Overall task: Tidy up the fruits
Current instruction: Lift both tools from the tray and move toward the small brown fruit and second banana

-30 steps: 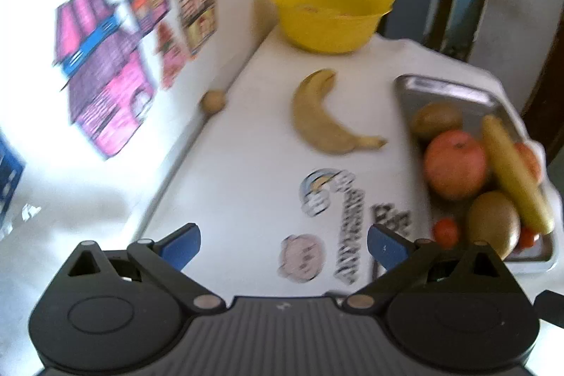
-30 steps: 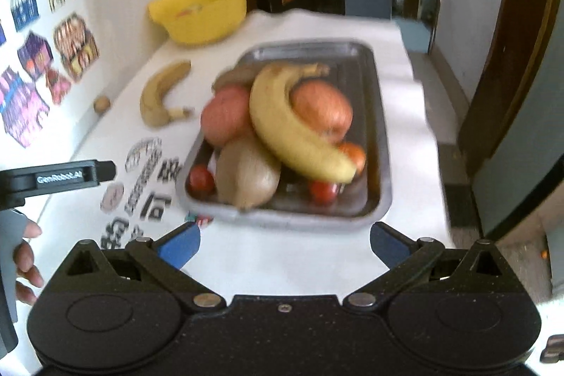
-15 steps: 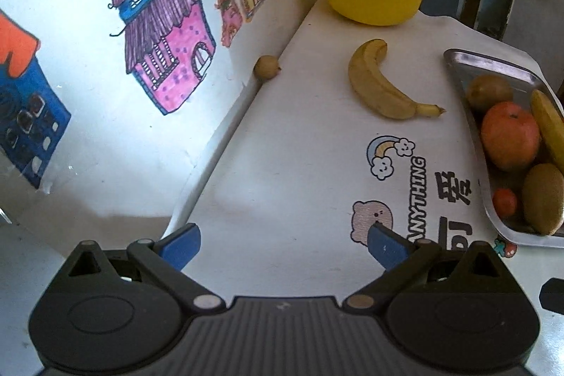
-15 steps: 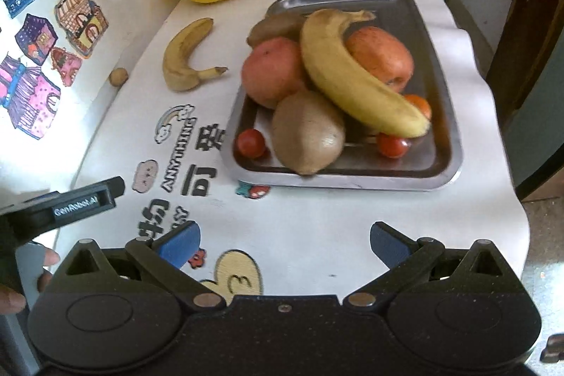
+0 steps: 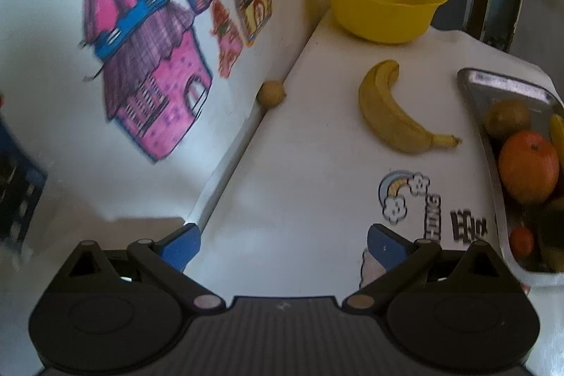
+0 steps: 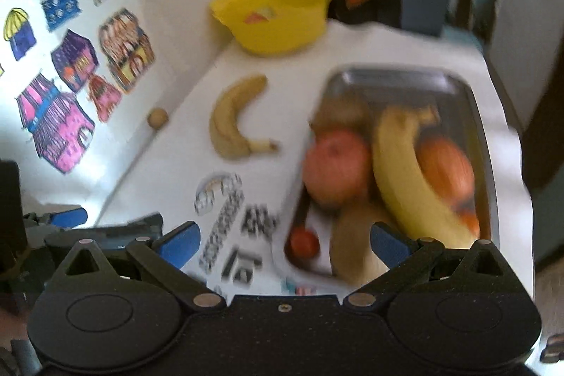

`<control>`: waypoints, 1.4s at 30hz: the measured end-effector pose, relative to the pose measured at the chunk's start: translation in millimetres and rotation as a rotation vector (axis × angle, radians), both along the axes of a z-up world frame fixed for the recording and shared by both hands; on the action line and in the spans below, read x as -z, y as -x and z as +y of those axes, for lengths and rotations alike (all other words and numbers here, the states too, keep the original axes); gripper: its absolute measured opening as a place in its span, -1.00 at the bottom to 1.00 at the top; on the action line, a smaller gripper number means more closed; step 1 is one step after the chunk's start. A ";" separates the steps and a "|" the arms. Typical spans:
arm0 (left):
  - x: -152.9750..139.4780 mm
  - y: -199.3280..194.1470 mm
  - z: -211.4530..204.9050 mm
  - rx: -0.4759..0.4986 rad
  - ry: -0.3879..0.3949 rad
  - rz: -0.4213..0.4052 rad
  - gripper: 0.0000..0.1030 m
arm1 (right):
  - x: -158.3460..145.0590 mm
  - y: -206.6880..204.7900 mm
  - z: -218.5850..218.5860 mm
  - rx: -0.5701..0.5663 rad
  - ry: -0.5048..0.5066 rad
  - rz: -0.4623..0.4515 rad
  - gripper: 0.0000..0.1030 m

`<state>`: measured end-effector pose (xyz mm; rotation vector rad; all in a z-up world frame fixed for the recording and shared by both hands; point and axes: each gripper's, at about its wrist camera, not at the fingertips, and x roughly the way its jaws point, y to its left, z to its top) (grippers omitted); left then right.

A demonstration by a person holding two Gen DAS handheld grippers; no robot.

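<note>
Both grippers hang above the near end of the white table (image 5: 299, 164), each with jaws spread wide and nothing between them. The left gripper (image 5: 283, 244) looks along the wall side, where a small brown fruit (image 5: 270, 93) sits against the wall; its view is the sharper one. A loose banana (image 5: 394, 115) lies on the cloth between that fruit and the metal tray (image 5: 493, 199), and the yellow bowl (image 5: 382, 7) stands at the far end. Only the tray's left edge shows here, with an orange (image 5: 528, 171) and a kiwi (image 5: 507, 117). The right gripper (image 6: 283, 244) sees the whole tray, blurred: a second banana (image 6: 402, 171) lies across the heaped fruit, and a tomato (image 6: 304, 244) sits in the near left corner
</note>
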<state>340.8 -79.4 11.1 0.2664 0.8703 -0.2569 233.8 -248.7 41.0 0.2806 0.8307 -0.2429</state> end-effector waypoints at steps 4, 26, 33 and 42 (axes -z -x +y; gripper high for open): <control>1.6 -8.5 -10.4 0.029 -0.009 -0.044 0.99 | -3.9 -35.3 -3.7 -0.094 -0.003 0.003 0.99; 12.2 -26.2 -24.4 -0.078 0.042 -0.054 0.99 | 10.3 -133.8 -20.6 -0.206 0.084 0.133 0.98; 11.9 -34.7 -19.9 -0.219 0.095 -0.044 0.99 | 1.1 -115.4 -37.5 -0.288 0.093 0.035 0.97; 0.8 -71.1 -28.2 -0.263 0.268 0.002 0.98 | 5.4 -106.4 -31.5 -0.504 0.258 0.003 0.78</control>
